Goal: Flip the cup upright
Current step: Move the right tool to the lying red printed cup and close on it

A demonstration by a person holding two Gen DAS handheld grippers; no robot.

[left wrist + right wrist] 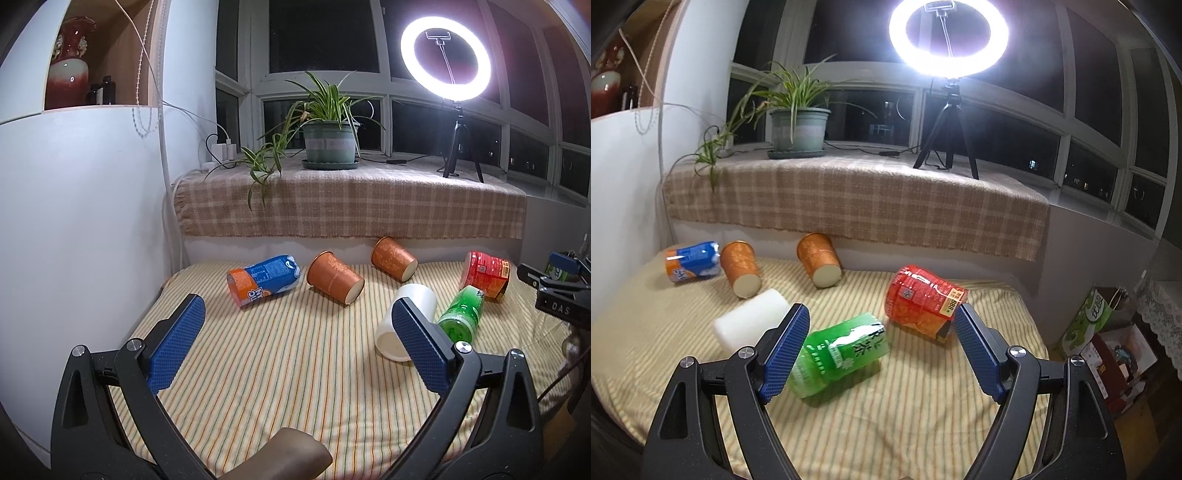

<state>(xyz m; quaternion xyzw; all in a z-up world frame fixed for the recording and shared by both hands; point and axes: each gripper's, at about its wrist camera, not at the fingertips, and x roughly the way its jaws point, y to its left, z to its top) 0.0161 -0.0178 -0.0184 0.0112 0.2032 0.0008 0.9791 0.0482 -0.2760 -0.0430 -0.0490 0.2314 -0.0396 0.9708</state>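
Observation:
Several cups lie on their sides on a striped cloth (280, 354). In the left wrist view: a blue-orange cup (264, 280), two orange paper cups (334, 277) (393, 257), a white cup (408, 314), a green cup (461, 314) and a red cup (487, 274). My left gripper (295, 343) is open and empty, above the cloth near the white cup. My right gripper (881, 350) is open and empty, with the green cup (842, 354) lying between its fingers. The red cup (923, 302) and white cup (750, 319) lie beside it. The right gripper also shows at the left view's right edge (554, 291).
A ledge with a checked cloth (351, 203) runs behind the cups, bearing a potted plant (328, 144) and a lit ring light on a tripod (445, 59). A white wall (74, 221) closes the left side. Boxes and bags (1108, 339) stand right of the striped surface.

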